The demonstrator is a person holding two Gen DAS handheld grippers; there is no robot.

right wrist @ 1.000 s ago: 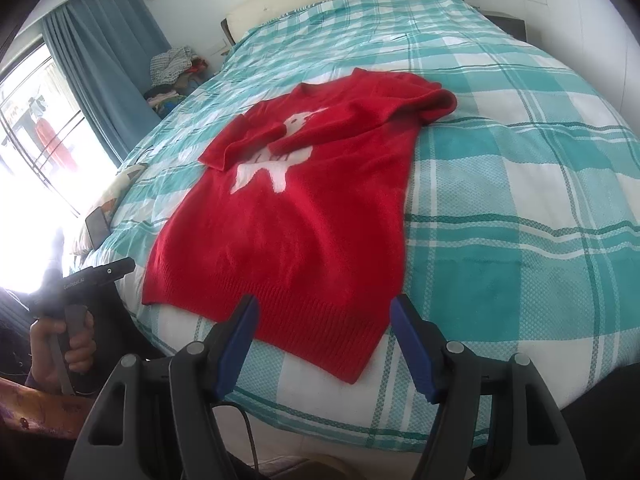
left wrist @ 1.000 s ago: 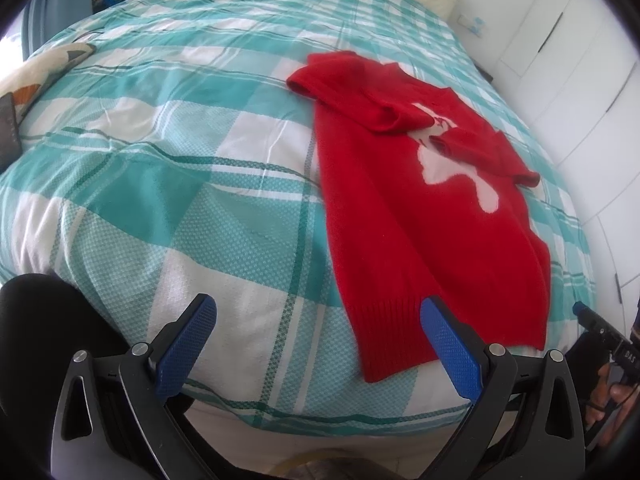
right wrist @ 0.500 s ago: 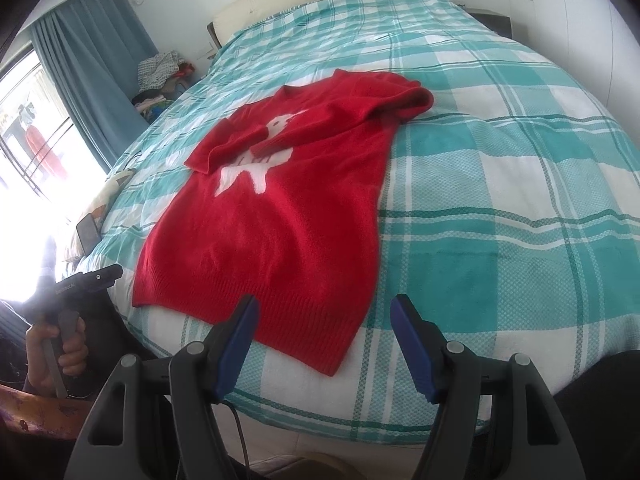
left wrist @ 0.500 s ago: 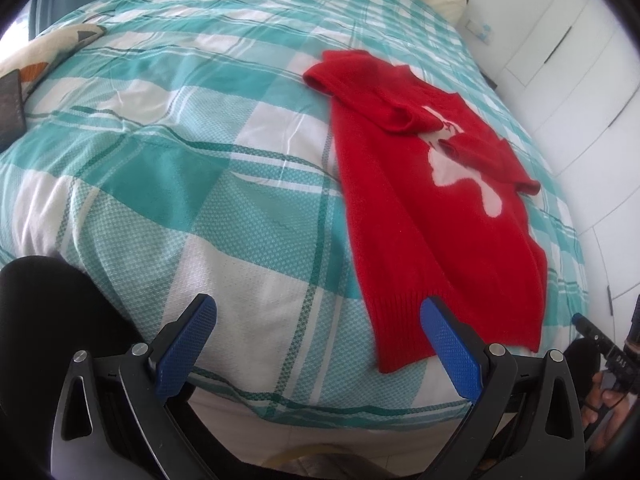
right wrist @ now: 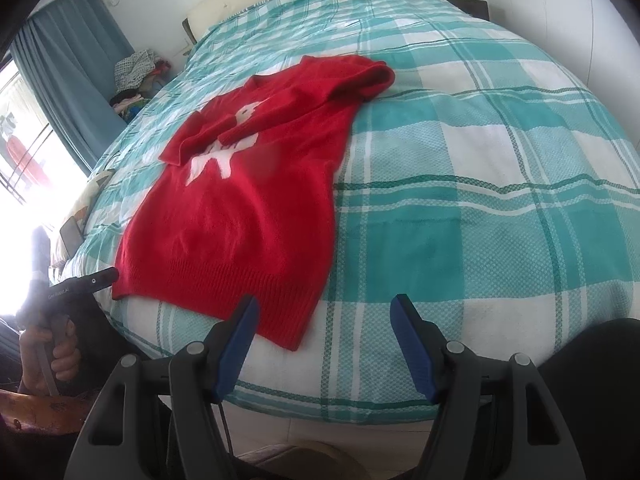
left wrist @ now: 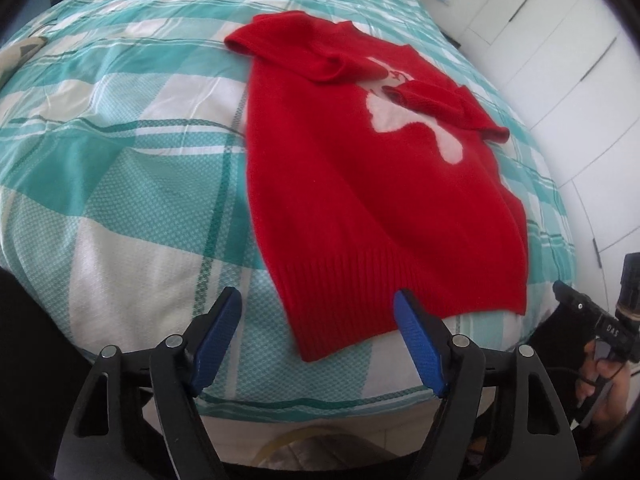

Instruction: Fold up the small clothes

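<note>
A small red knit sweater [left wrist: 360,184] with a white figure on its chest lies flat on the bed, both sleeves folded in across the front. Its ribbed hem faces the bed's near edge. My left gripper [left wrist: 318,300] hovers over the hem's left corner; its jaws are closing, with the corner lying below and between them, untouched. In the right wrist view the sweater [right wrist: 248,200] spreads to the left. My right gripper [right wrist: 324,306] stands open just above the hem's right corner, nothing pinched.
The bed carries a teal and white checked cover [right wrist: 480,160]. White wardrobe doors [left wrist: 580,60] stand close on one side, blue curtains [right wrist: 72,72] and a pile of clothes [right wrist: 136,80] on the other. A phone [right wrist: 72,232] lies near the bed's left edge.
The left gripper's jaws have narrowed and it has shifted right and closer to the hem corner. The right gripper has barely moved, and the sweater lies as before.
</note>
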